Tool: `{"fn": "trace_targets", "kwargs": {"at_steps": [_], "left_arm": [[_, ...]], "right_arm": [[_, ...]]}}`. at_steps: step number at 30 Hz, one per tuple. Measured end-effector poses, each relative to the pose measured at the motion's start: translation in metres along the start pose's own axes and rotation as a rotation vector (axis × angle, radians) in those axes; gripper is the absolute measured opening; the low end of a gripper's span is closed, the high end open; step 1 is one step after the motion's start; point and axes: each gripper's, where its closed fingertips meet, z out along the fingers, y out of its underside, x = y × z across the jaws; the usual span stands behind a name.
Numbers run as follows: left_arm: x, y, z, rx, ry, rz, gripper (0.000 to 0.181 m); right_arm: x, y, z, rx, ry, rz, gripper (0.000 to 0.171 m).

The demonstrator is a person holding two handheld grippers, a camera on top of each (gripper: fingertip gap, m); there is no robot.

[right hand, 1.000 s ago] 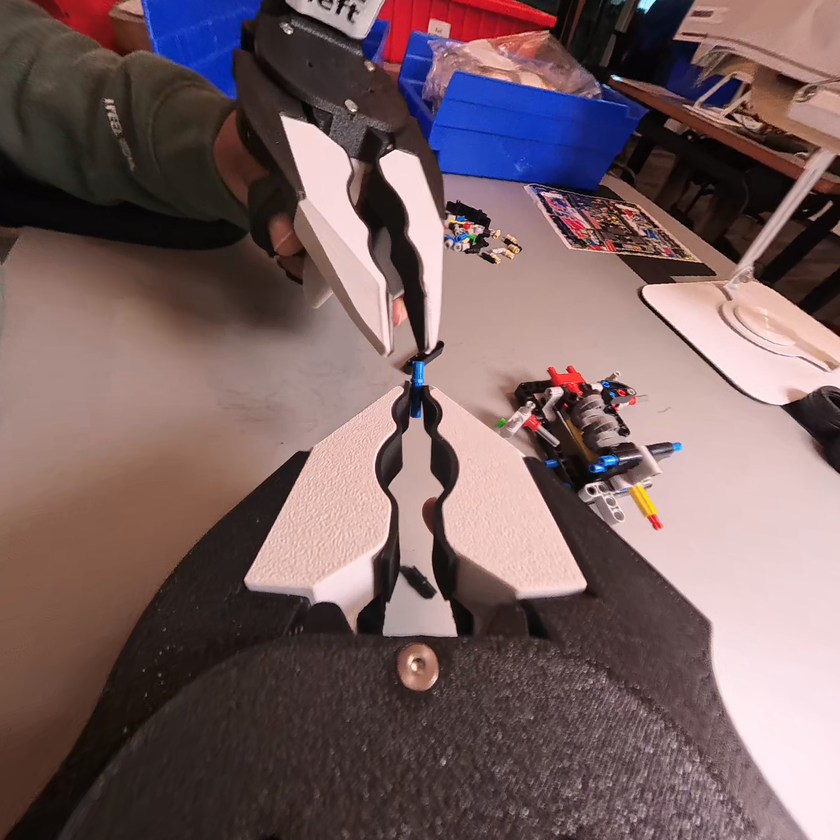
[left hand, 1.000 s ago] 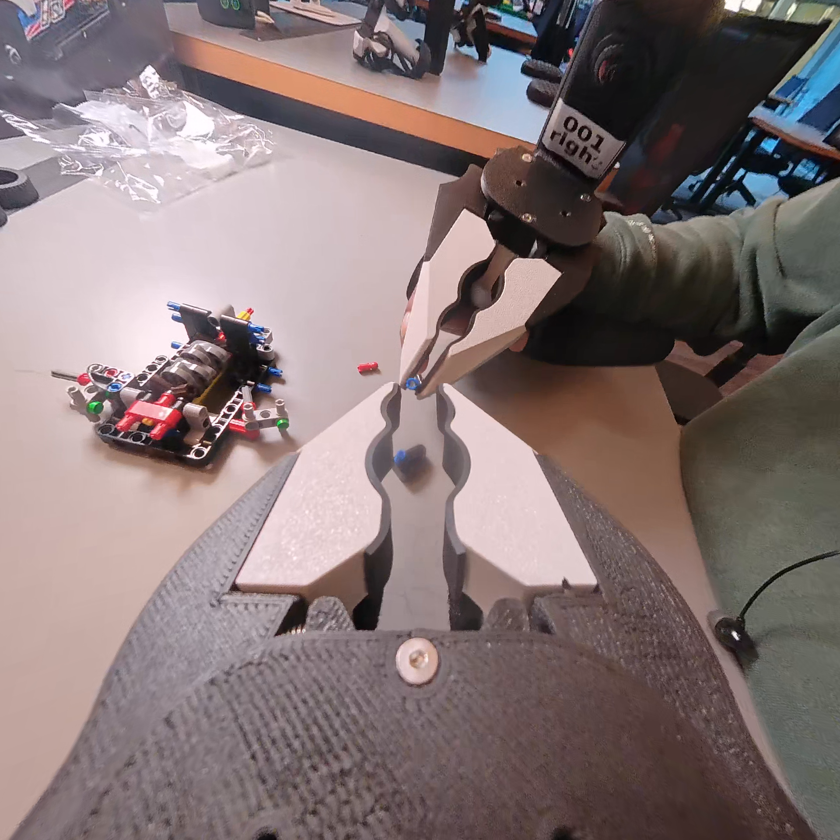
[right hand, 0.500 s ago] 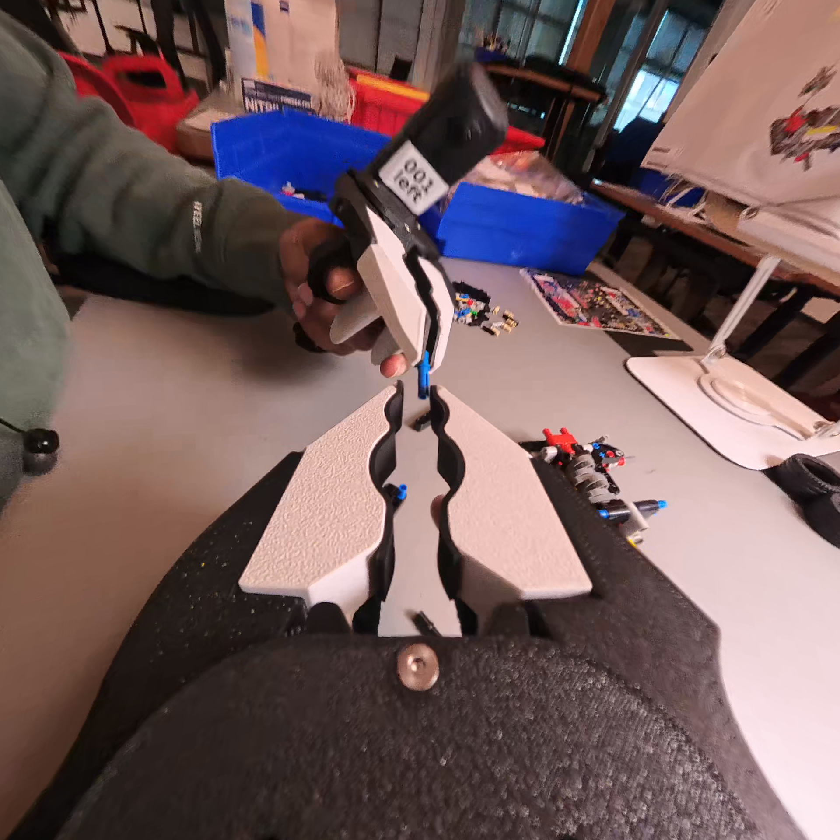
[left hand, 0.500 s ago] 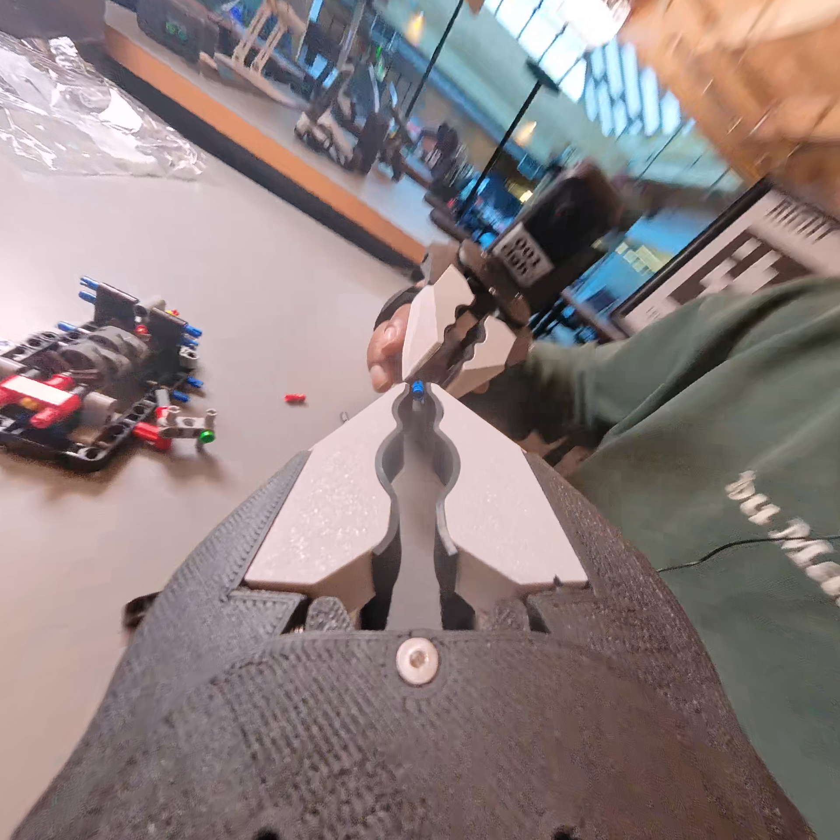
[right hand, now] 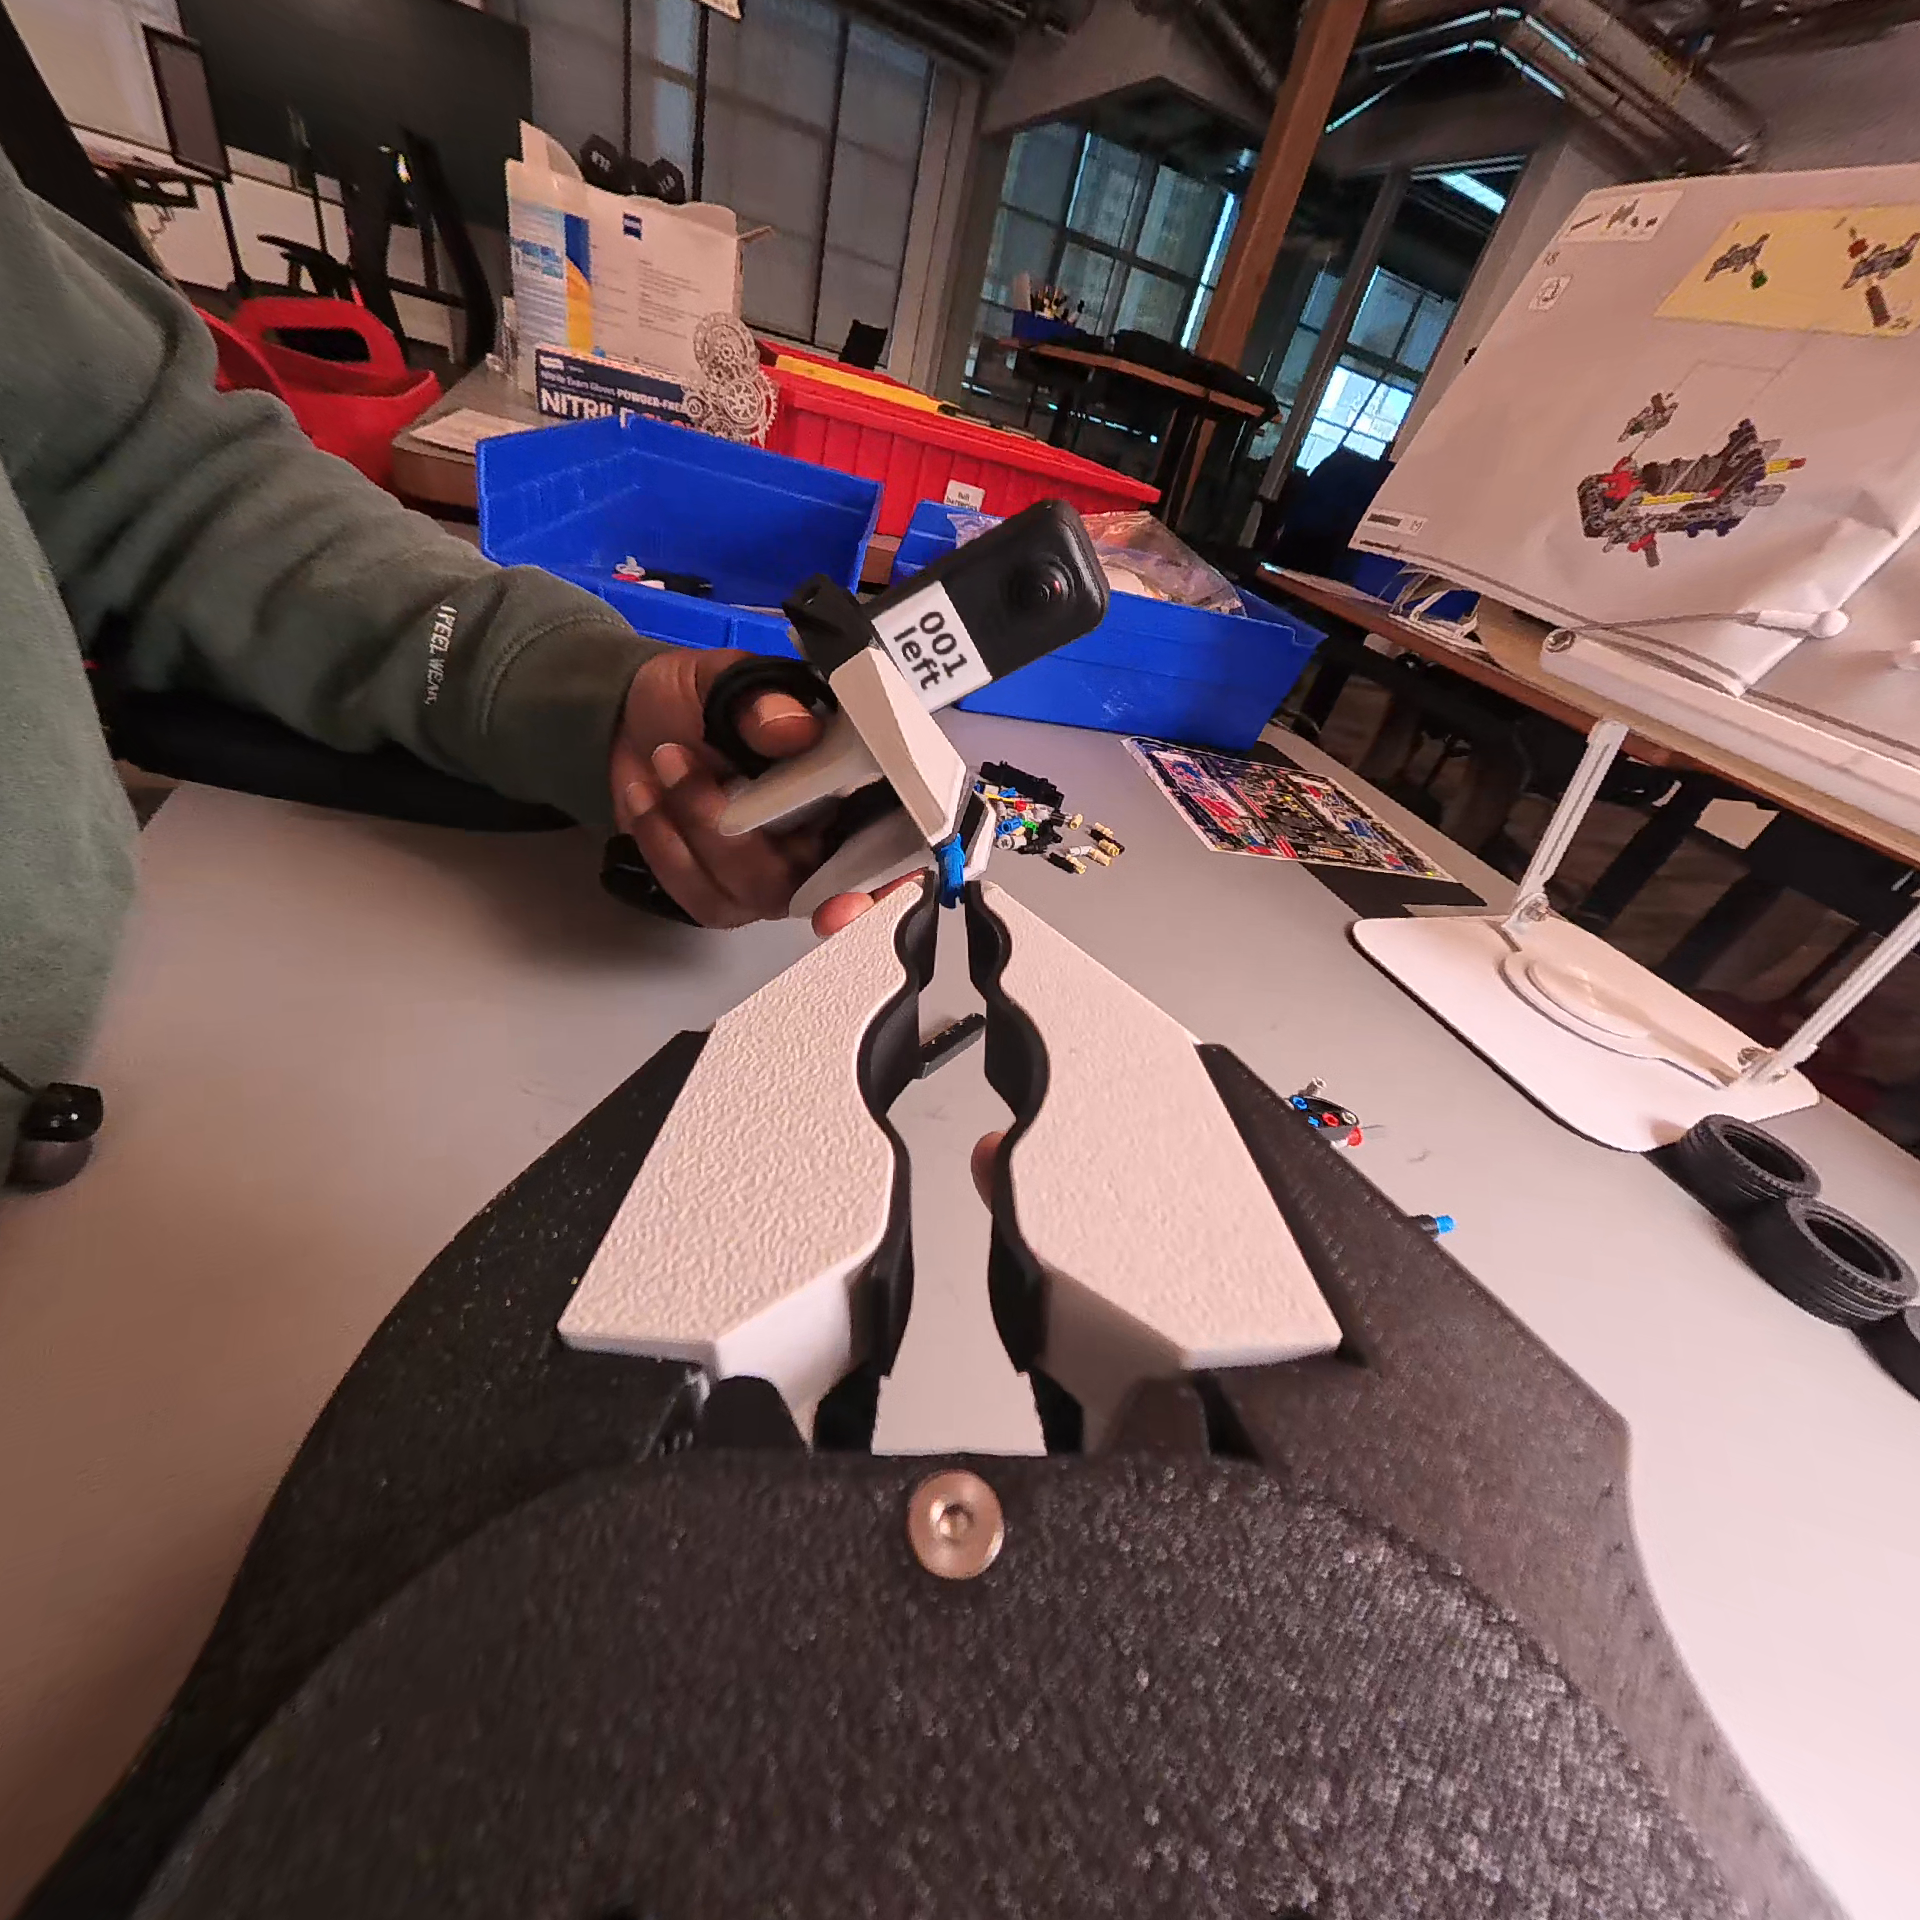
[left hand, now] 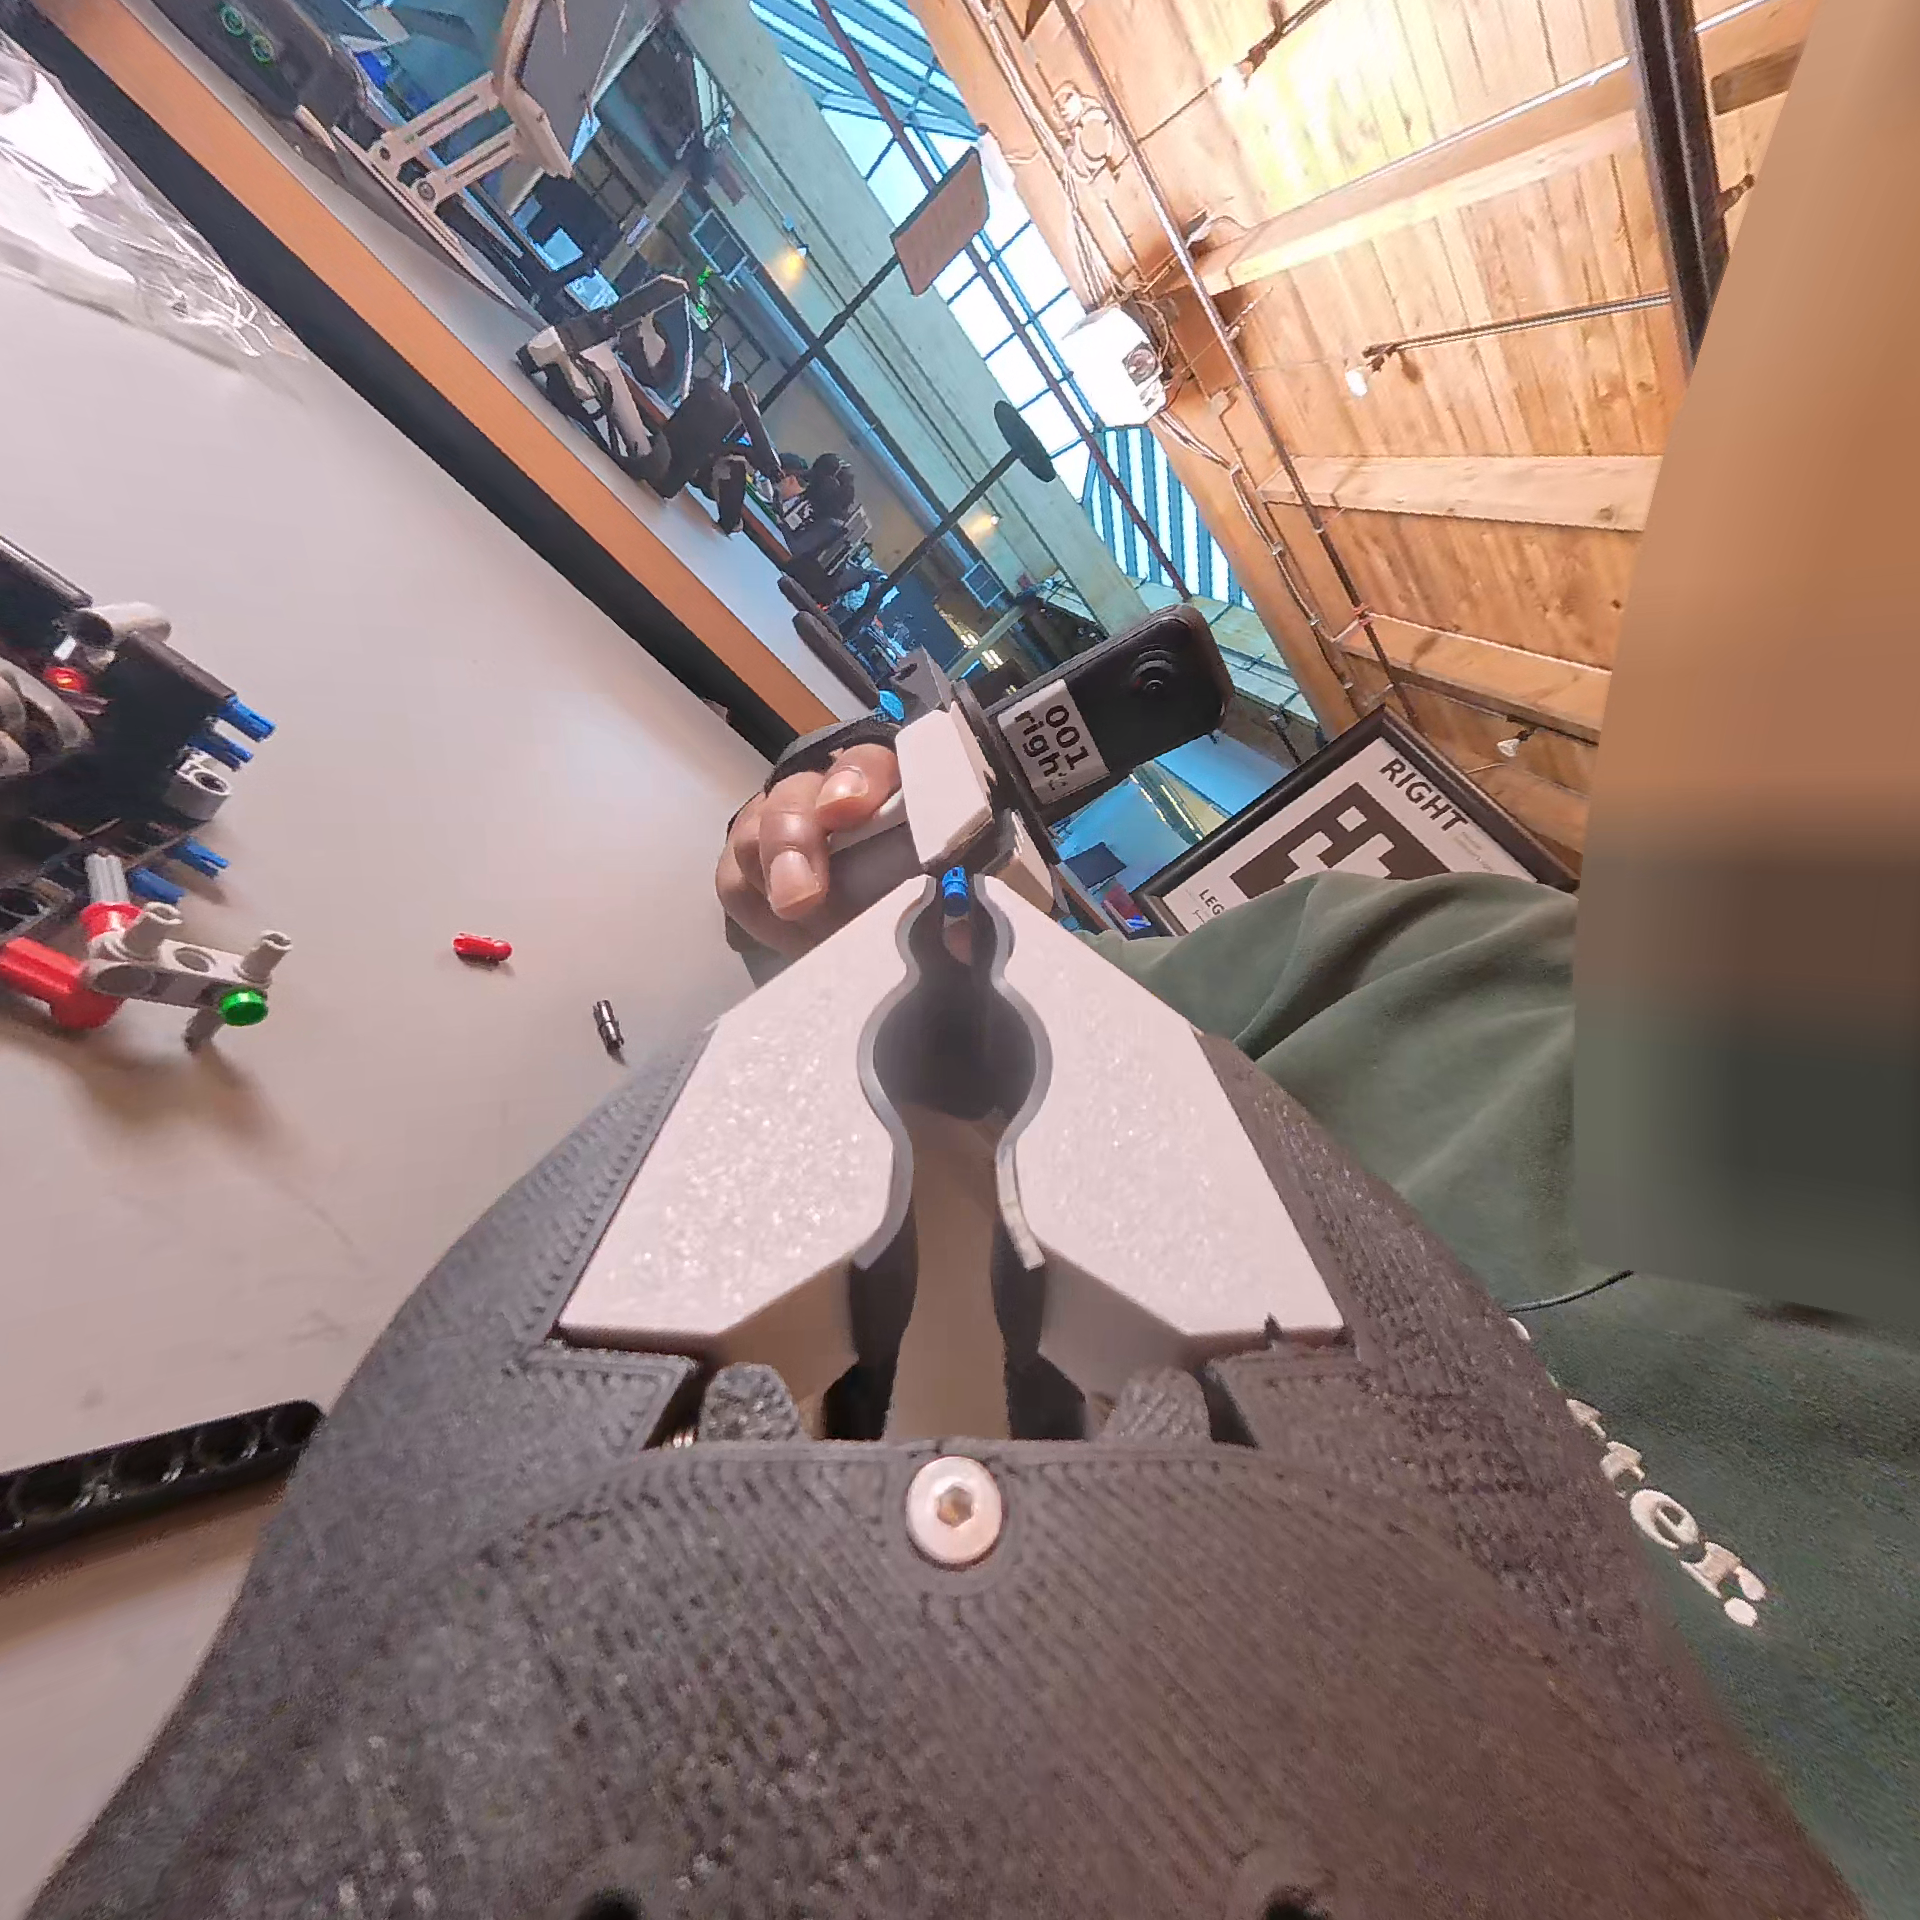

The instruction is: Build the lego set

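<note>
From the left wrist view, the left gripper [left hand: 954, 906] is up in the air, tipped sideways, and its two tips pinch a small blue pin [left hand: 953, 891]. The right gripper [left hand: 961, 847] comes in from the far side and meets it tip to tip, right at the pin. Off to the left of the left gripper, down on the grey table [left hand: 416, 665], sits the half-built lego car [left hand: 99, 748]. A tiny red piece [left hand: 481, 945] and a tiny dark piece [left hand: 607, 1015] lie between the car and the gripper.

From the right wrist view, the right gripper [right hand: 948, 902] has a thin gap between its tips, and the blue pin [right hand: 948, 868] sits just past them. I cannot tell if these tips grip it. The left gripper [right hand: 961, 847] squeezes the pin from above. A black piece [right hand: 948, 1037] shows between the right gripper's fingers [right hand: 790, 1101]. Loose lego pieces [right hand: 1039, 821] lie just behind the pin. Black tires [right hand: 1803, 1221] sit far to the right.
</note>
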Motion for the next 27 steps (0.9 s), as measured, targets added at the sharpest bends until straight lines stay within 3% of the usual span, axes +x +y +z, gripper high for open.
{"fn": "trace_targets", "kwargs": {"at_steps": [11,15,19,22,27], "left_arm": [[0.001,0.002,0.002,0.011,0.045,-0.074,0.002],[-0.007,0.006,0.001,-0.028,-0.008,-0.055,0.004],[-0.031,0.015,-0.013,-0.211,-0.230,0.237,0.025],[-0.062,0.039,-0.028,-0.472,-0.424,0.502,0.029],[-0.079,0.073,-0.023,-0.726,-0.420,0.678,0.037]], "right_arm": [[-0.002,-0.001,-0.001,0.006,-0.033,0.047,0.002],[-0.002,0.007,0.000,-0.070,-0.063,0.070,0.002],[-0.006,0.041,-0.002,-0.368,-0.152,0.070,0.002],[-0.015,0.060,-0.005,-0.607,-0.255,0.020,0.001],[-0.025,0.072,0.003,-0.877,-0.407,-0.133,0.001]]}}
